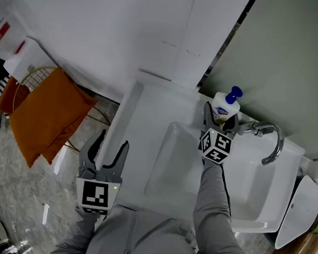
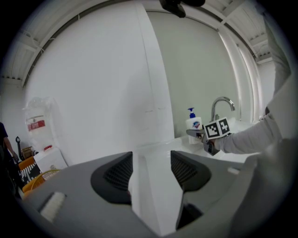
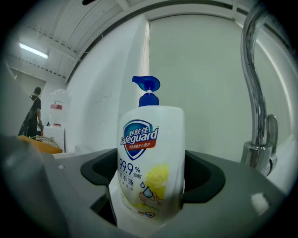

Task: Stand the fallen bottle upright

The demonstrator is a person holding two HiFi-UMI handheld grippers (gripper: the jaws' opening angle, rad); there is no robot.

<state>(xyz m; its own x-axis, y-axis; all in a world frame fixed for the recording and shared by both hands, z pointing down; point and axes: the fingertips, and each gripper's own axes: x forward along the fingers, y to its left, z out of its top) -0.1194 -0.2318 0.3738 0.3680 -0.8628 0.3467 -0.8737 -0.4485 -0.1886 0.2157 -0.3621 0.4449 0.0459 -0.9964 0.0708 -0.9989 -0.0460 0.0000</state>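
A white hand-soap pump bottle (image 1: pixel 225 107) with a blue pump stands upright on the back ledge of the white sink (image 1: pixel 149 109), beside the faucet. My right gripper (image 1: pixel 221 117) reaches over the basin and is shut on the bottle's lower body; in the right gripper view the bottle (image 3: pixel 149 158) fills the gap between both jaws. My left gripper (image 1: pixel 111 147) hangs open and holds nothing off the sink's left edge. In the left gripper view, the bottle (image 2: pixel 193 124) and the right gripper's marker cube (image 2: pixel 216 128) show far off.
A chrome faucet (image 1: pixel 273 139) curves over the basin just right of the bottle, its spout (image 3: pixel 253 88) close by in the right gripper view. An orange cloth (image 1: pixel 50 115) drapes over a wire basket (image 1: pixel 37 76) at left. White wall panels stand behind the sink.
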